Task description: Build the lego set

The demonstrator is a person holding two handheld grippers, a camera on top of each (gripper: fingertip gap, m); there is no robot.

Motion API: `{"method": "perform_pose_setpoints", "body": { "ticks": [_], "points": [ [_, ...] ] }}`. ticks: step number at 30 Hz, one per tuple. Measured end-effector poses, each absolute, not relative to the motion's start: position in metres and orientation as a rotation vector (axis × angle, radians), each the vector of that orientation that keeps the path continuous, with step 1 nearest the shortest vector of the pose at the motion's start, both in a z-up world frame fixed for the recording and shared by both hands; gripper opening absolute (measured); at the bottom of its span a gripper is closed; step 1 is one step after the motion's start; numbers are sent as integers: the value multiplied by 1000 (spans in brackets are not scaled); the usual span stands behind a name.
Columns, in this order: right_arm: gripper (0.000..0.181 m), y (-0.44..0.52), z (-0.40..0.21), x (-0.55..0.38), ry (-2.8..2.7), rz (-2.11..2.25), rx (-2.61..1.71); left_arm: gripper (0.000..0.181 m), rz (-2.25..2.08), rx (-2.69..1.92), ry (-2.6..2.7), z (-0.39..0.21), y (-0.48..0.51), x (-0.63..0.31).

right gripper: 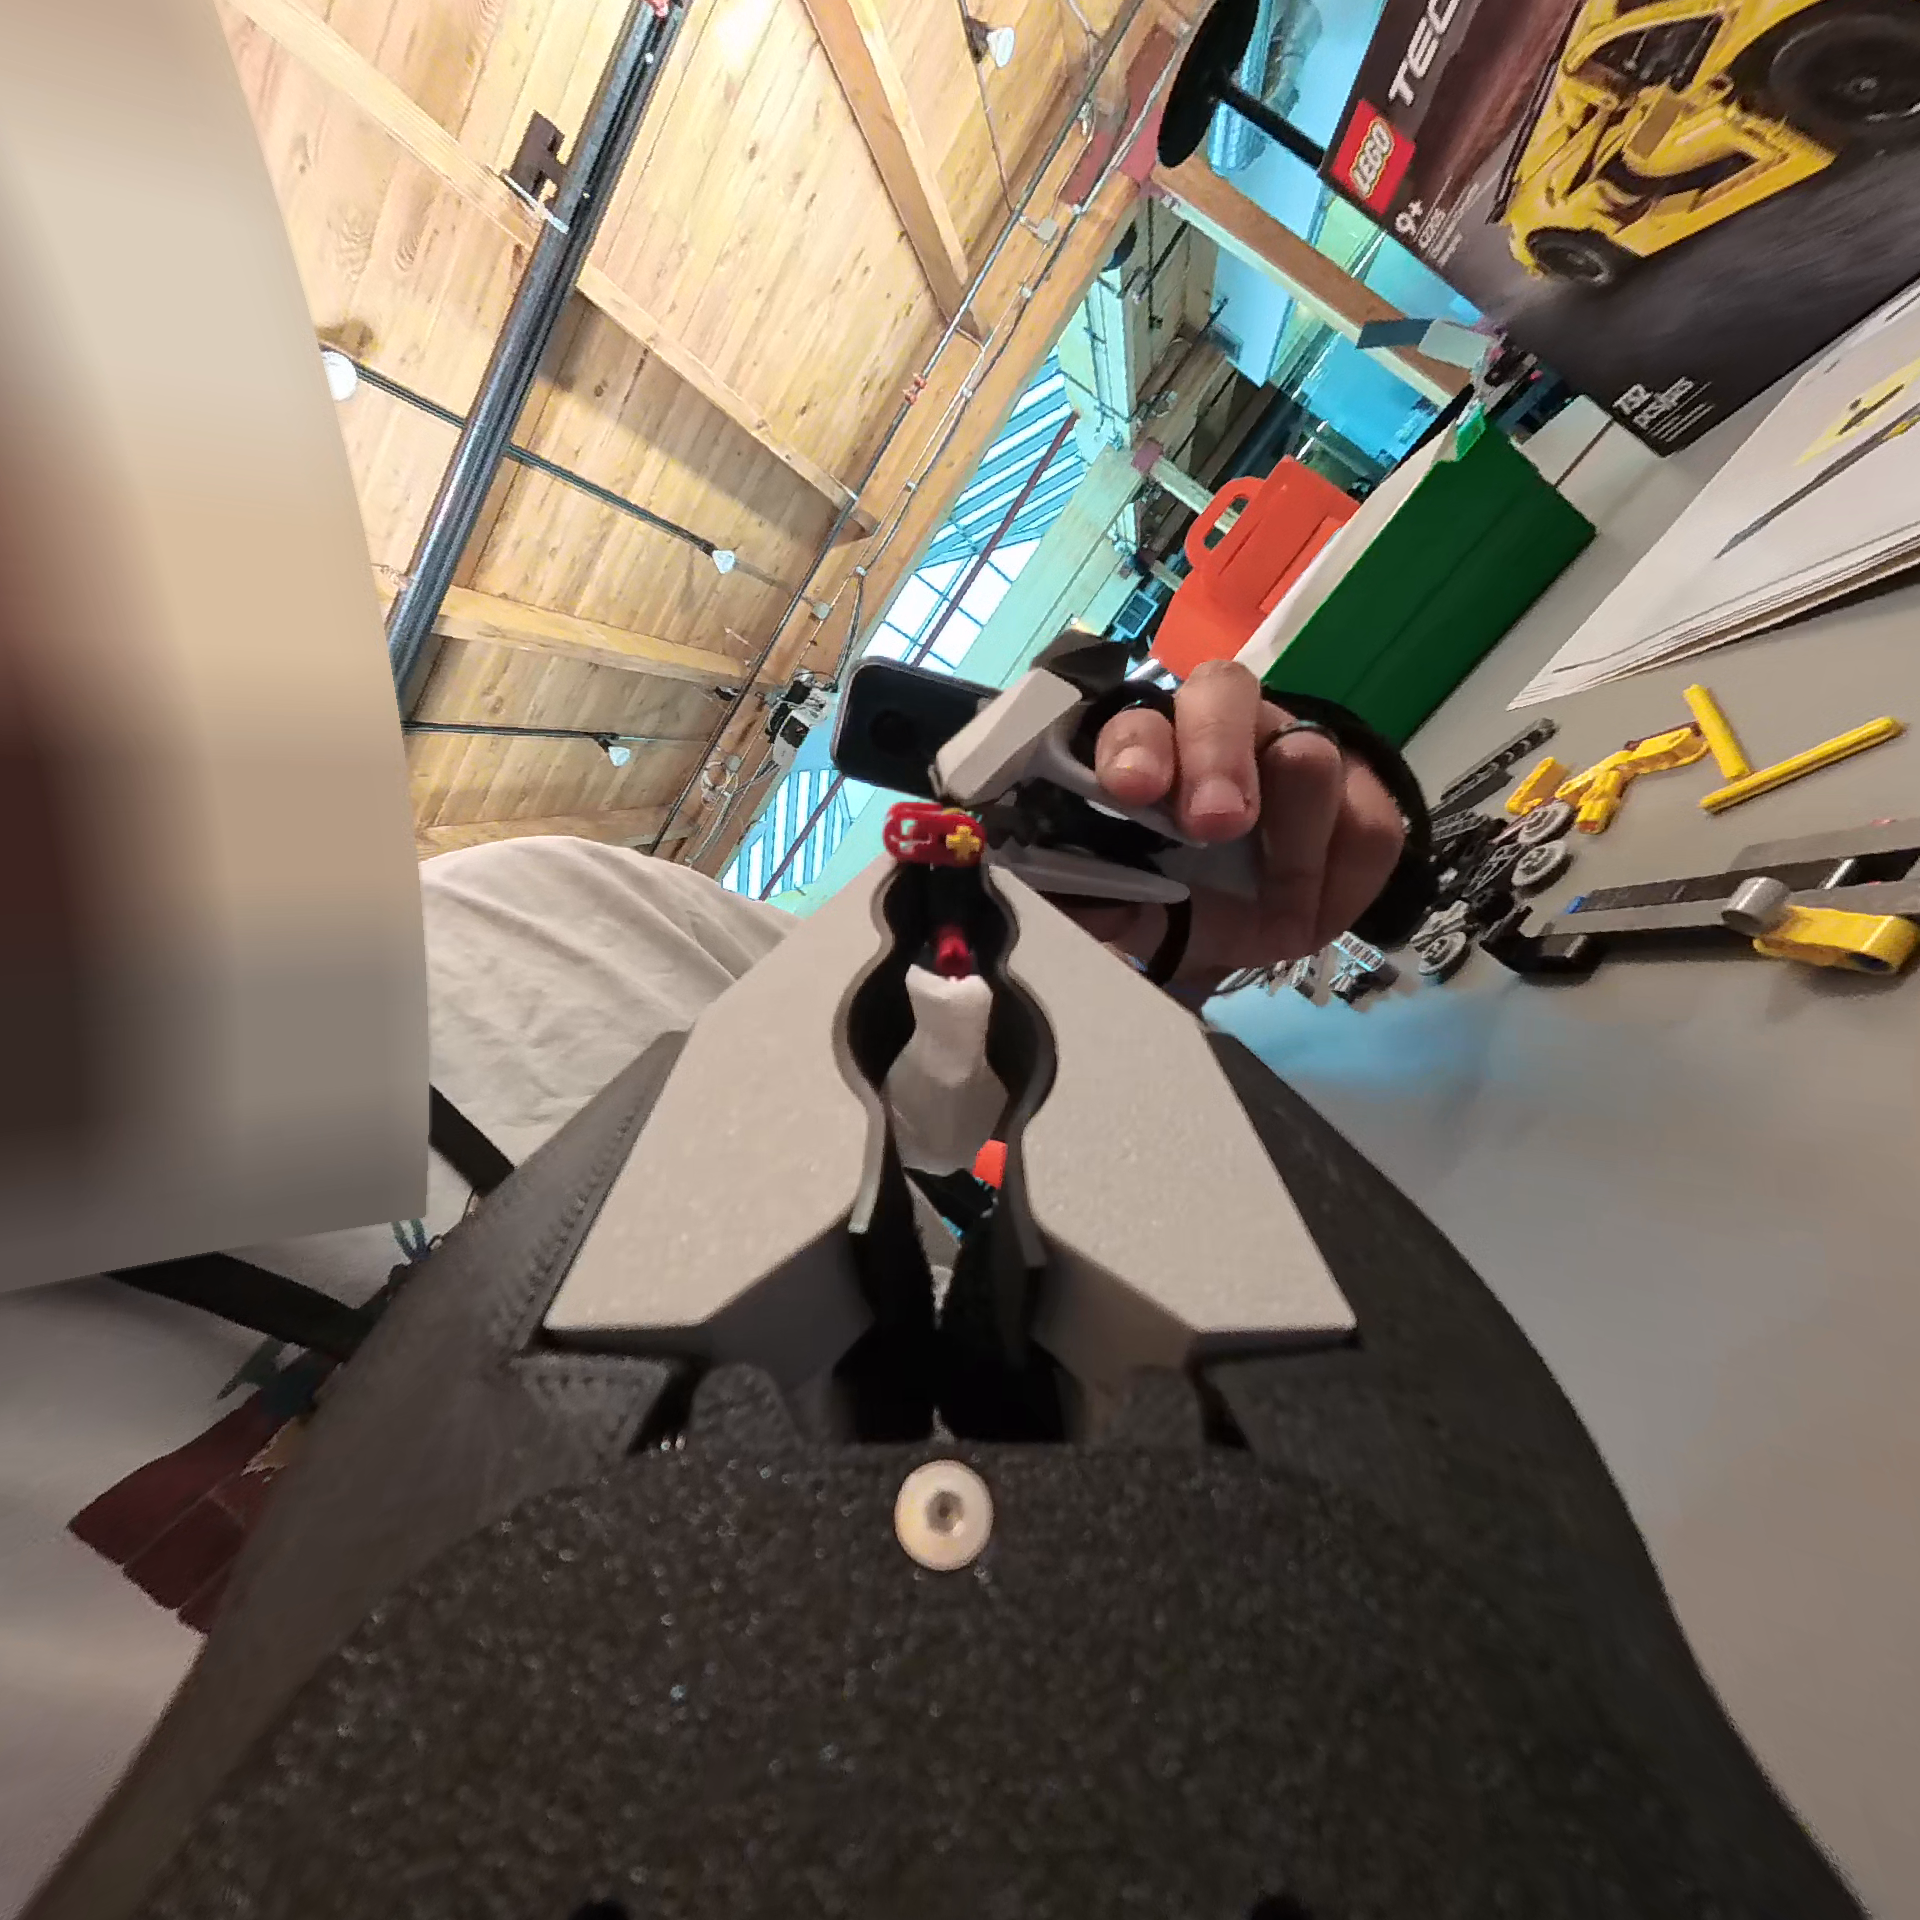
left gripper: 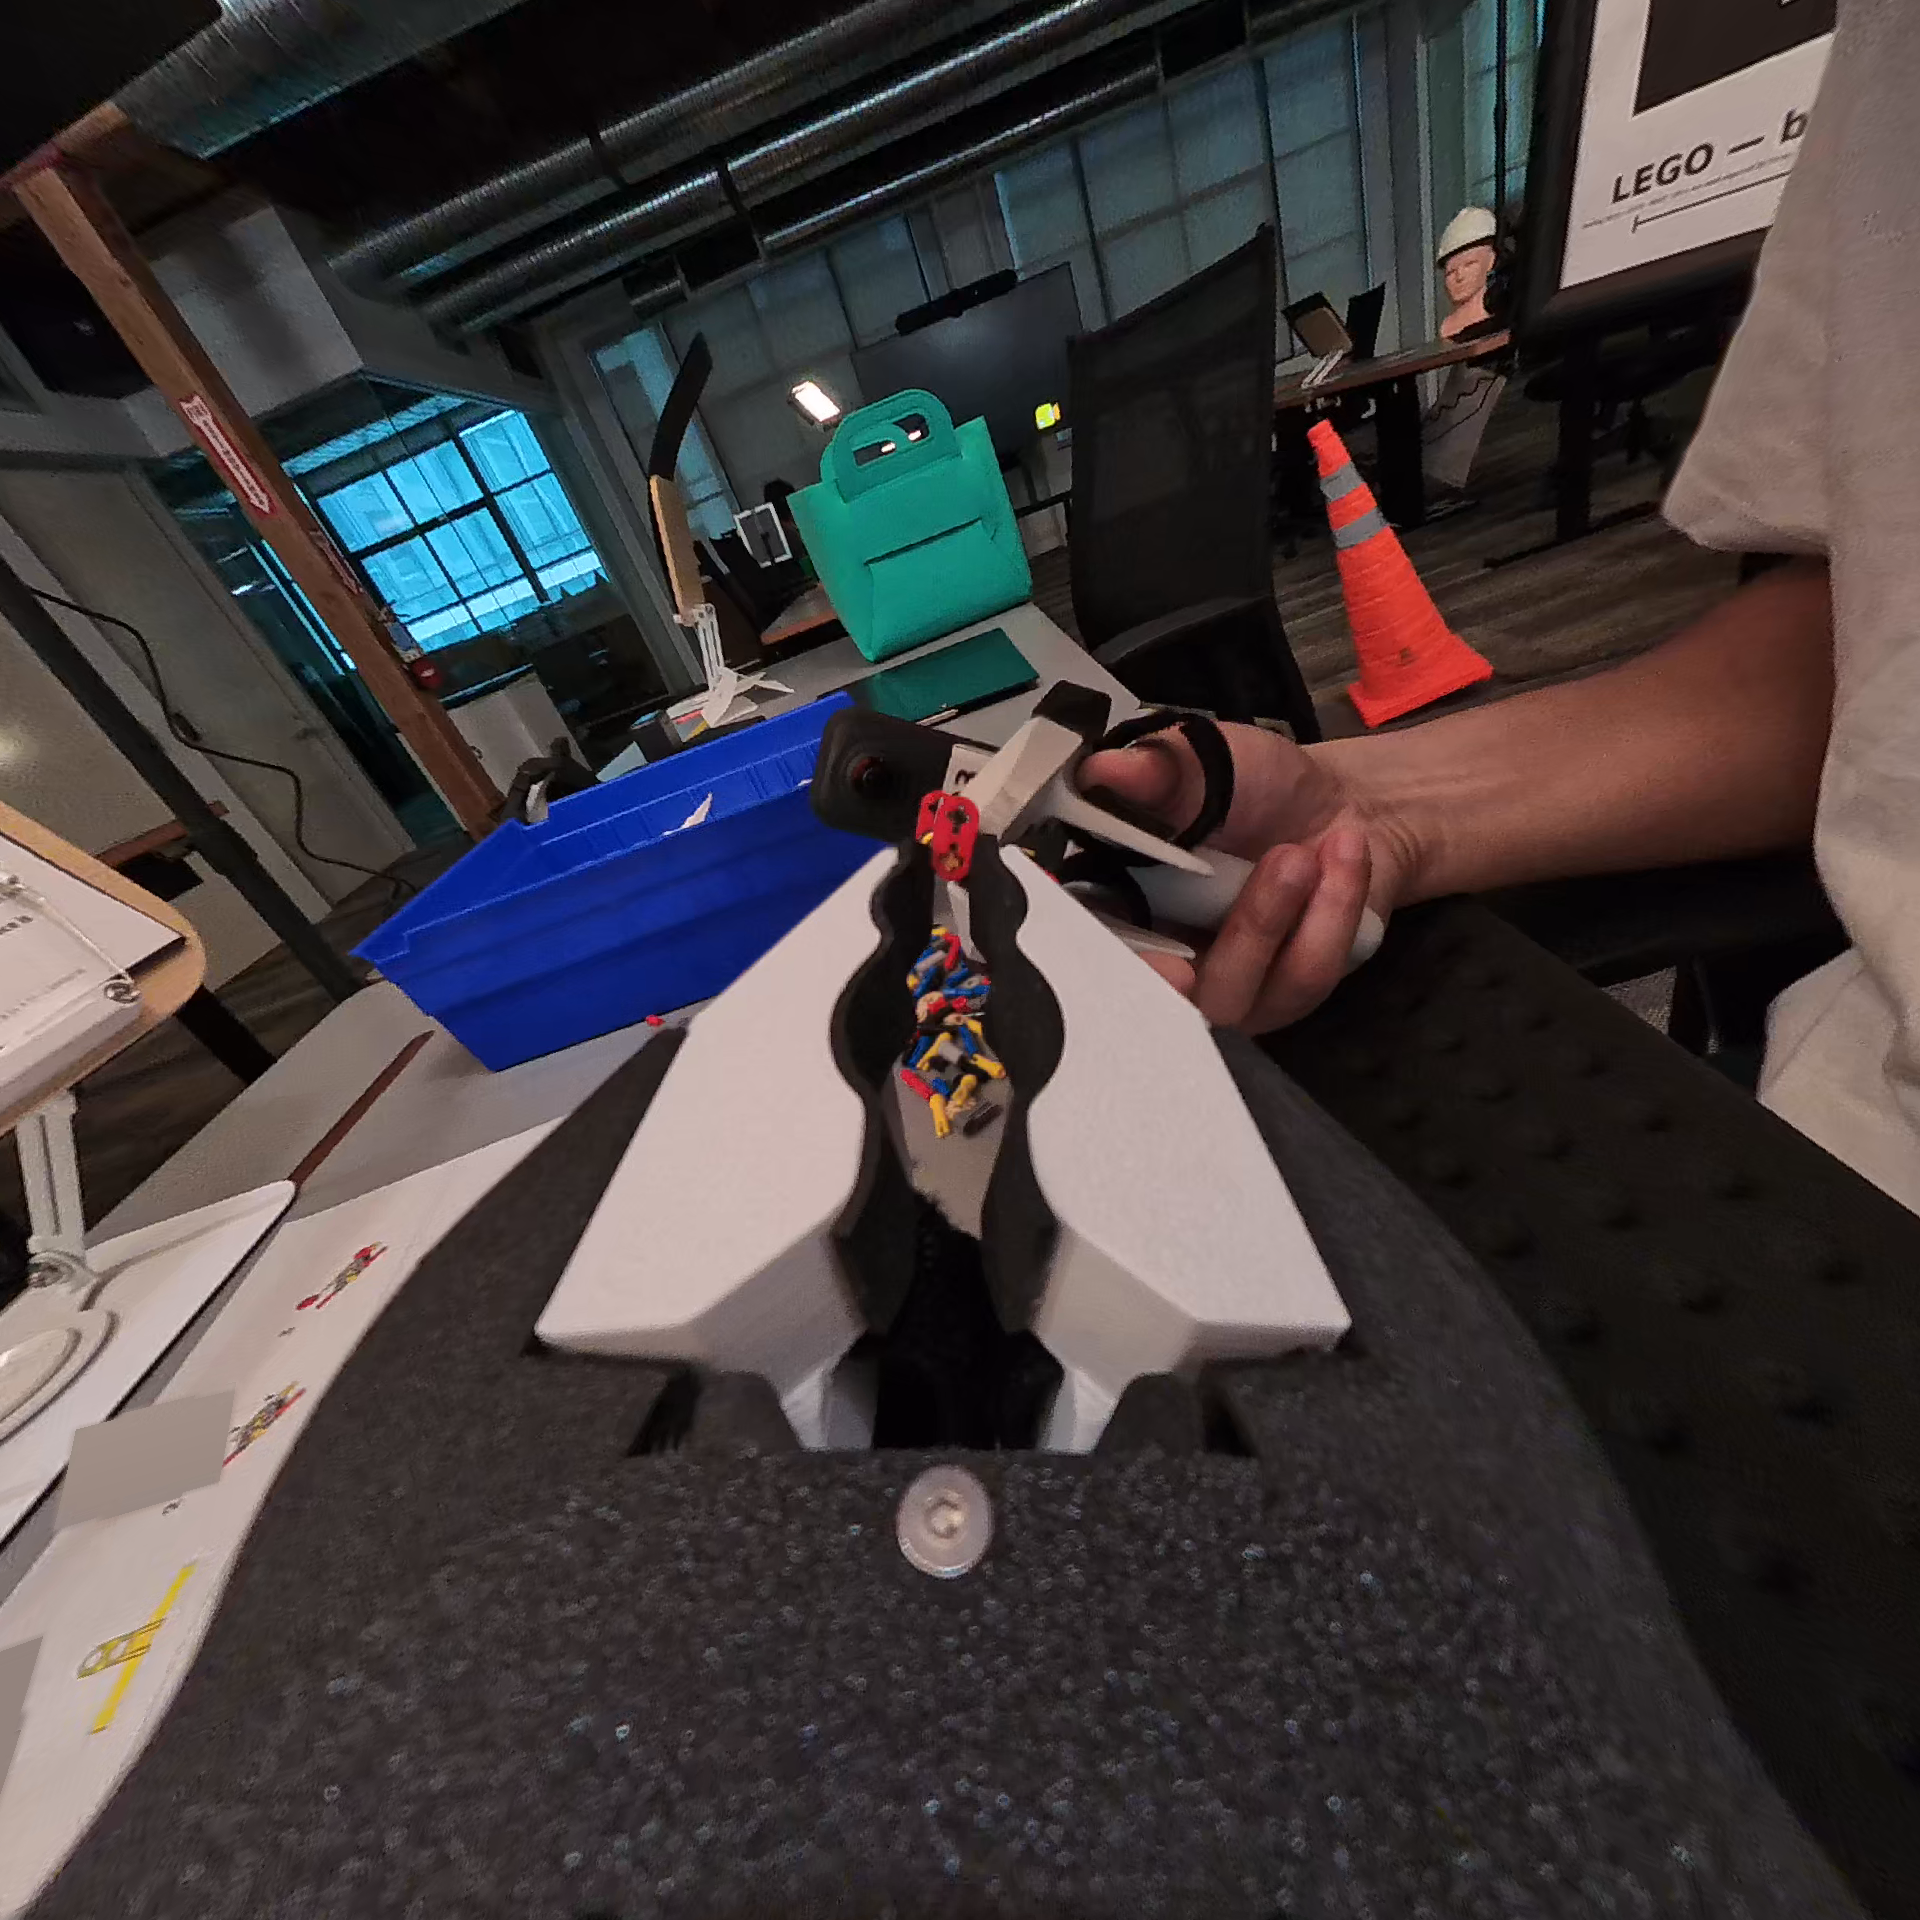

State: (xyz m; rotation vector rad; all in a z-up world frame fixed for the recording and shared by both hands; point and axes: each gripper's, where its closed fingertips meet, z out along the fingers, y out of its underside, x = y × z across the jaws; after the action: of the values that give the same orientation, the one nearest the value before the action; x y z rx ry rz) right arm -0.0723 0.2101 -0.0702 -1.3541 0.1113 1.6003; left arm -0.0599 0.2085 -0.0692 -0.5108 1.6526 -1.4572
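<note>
Over the bench (right gripper: pixel 1558 1195) we've got both tongs, left (left gripper: pixel 951 868) and right (right gripper: pixel 935 868), meeting tip-to-tip, pinched narrow on one red connector (left gripper: pixel 948 821).

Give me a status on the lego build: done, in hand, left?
Done: little; one black-and-yellow subassembly lies on the table. In hand: both grippers, left gripper and right gripper, meet at a small red connector held in the air. Left: most of it; a pile of loose pins, yellow beams and wheels lie unused.
</note>
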Motion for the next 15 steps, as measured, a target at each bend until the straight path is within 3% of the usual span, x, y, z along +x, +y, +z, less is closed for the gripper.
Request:
{"method": "perform_pose_setpoints", "body": {
  "ticks": [8, 12, 15],
  "points": [
    [7, 205, -60, -73, 76, 1724, -1263, 11, -1804, -667, 1643, -60, 201, -63],
    [7, 201, -56, -72, 54, 1709, -1239, 47, -2019, -734, 1621, -51, 202, -70],
    [7, 195, -53, -83, -21, 1733, -1249, 58, -2201, -786, 1612, -45, 199, -74]
  ]
}}
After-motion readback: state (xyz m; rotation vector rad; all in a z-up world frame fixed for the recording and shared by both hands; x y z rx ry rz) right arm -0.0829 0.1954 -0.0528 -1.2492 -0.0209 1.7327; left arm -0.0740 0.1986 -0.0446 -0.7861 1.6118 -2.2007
